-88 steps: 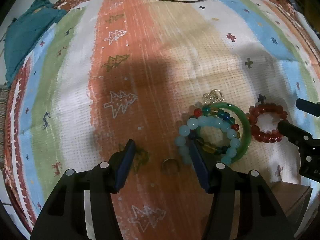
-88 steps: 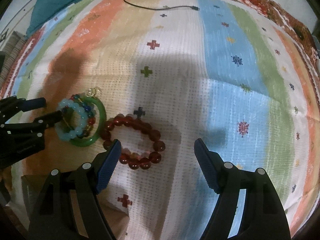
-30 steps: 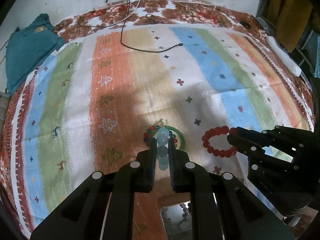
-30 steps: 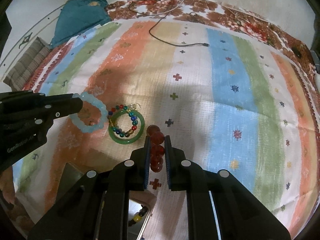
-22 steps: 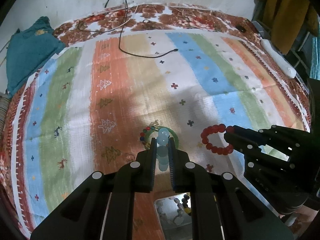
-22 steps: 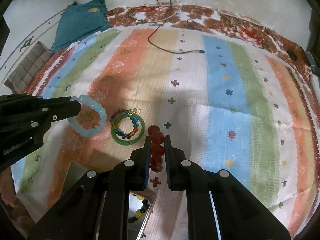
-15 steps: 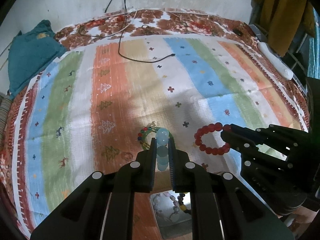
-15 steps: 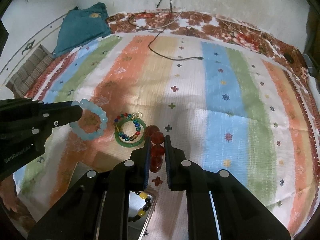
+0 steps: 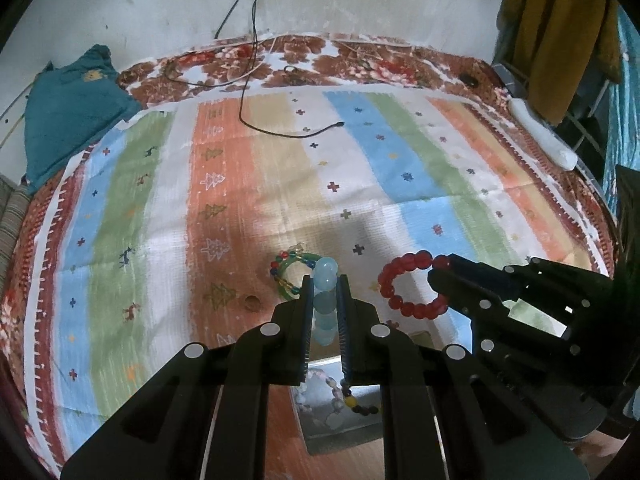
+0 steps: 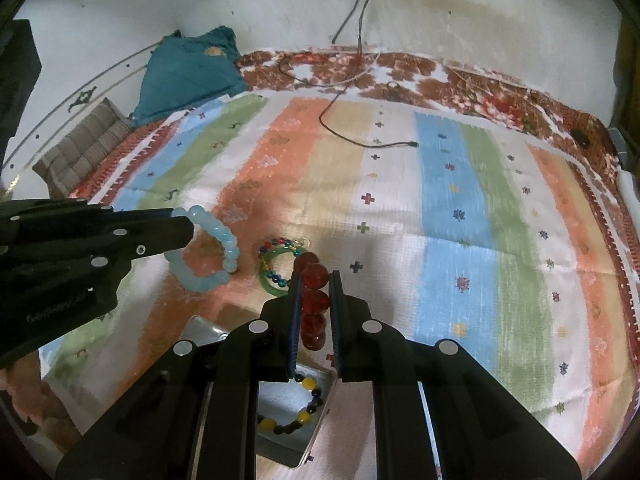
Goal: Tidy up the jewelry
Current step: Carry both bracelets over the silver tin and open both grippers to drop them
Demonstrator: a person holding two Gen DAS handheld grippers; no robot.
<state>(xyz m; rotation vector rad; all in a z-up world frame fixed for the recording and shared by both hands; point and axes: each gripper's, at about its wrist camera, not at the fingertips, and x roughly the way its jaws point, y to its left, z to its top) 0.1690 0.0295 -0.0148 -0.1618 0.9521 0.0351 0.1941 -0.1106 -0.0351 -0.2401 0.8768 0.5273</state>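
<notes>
My left gripper (image 9: 324,286) is shut on a pale blue bead bracelet (image 9: 325,304) and holds it in the air; the bracelet also shows in the right wrist view (image 10: 208,254). My right gripper (image 10: 314,280) is shut on a red bead bracelet (image 10: 314,300), also lifted; it shows as a ring in the left wrist view (image 9: 408,284). A green bangle with a multicoloured bead bracelet (image 9: 292,274) lies on the striped cloth (image 9: 360,168); it also shows in the right wrist view (image 10: 280,268). A small ring (image 9: 252,303) lies left of it. An open metal box (image 10: 288,420) below the grippers holds beaded pieces.
A black cable (image 9: 280,128) lies across the far part of the cloth. A teal cushion (image 9: 68,108) sits at the far left and a striped one (image 10: 84,148) beside it. A white object (image 9: 540,140) lies at the right edge.
Both grippers closed on their bracelets and lifted them off the cloth, rising and pulling back. The box with beaded pieces has come into view below them.
</notes>
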